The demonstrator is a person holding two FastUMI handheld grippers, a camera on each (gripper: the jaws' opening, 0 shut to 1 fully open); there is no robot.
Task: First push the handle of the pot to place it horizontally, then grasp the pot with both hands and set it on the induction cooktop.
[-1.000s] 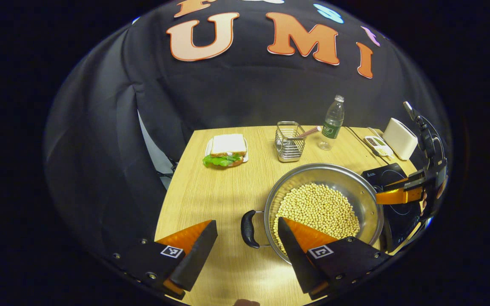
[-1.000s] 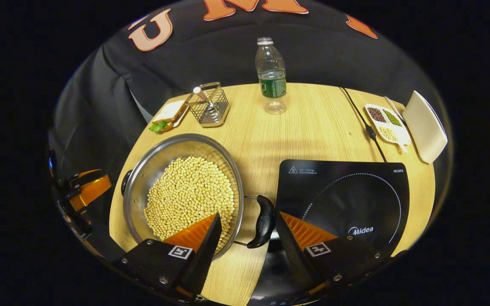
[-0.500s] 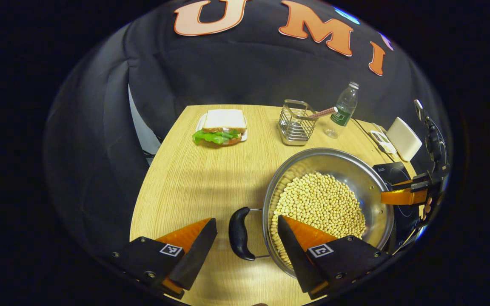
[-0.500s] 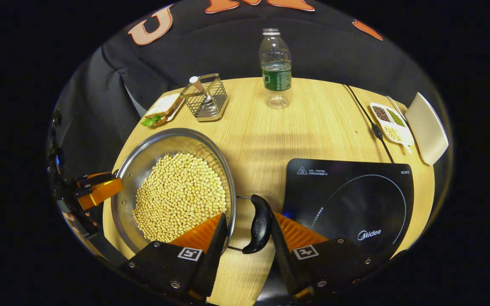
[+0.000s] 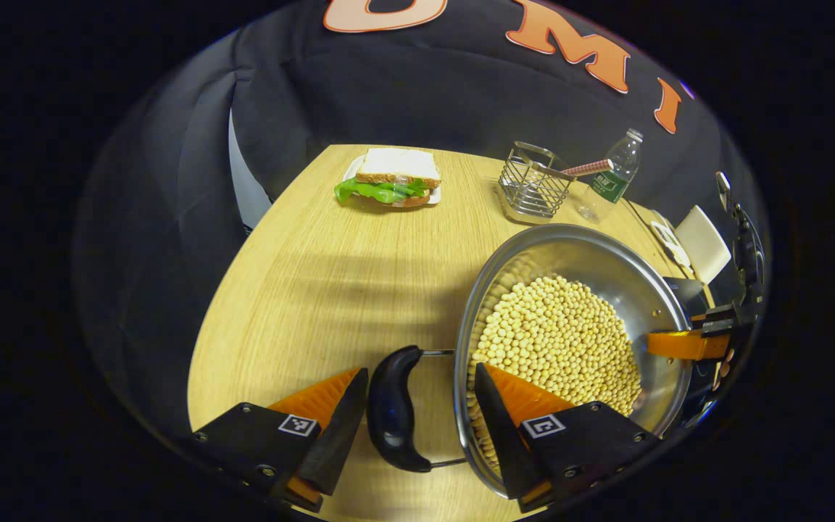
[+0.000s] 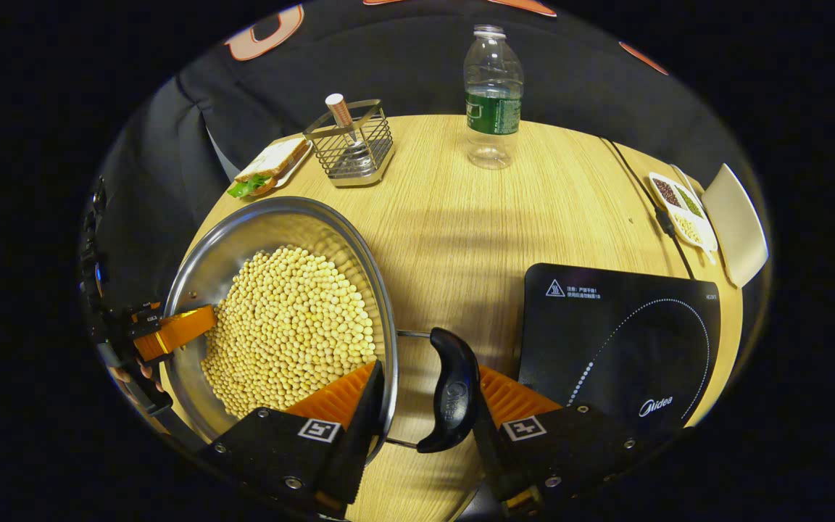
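Left gripper (image 5: 417,417): jaws apart around the pot (image 5: 570,341) handle (image 5: 393,409), contact unclear.
Right gripper (image 6: 425,413): jaws apart around other handle (image 6: 450,399); one finger hidden partly behind it.

Across my surface (image 6: 504,217) I see a sandwich (image 5: 392,181) on its plate, a wire basket (image 6: 352,148) holding a straw, a water bottle (image 6: 491,101), and a divided dish (image 6: 682,210) of beans.
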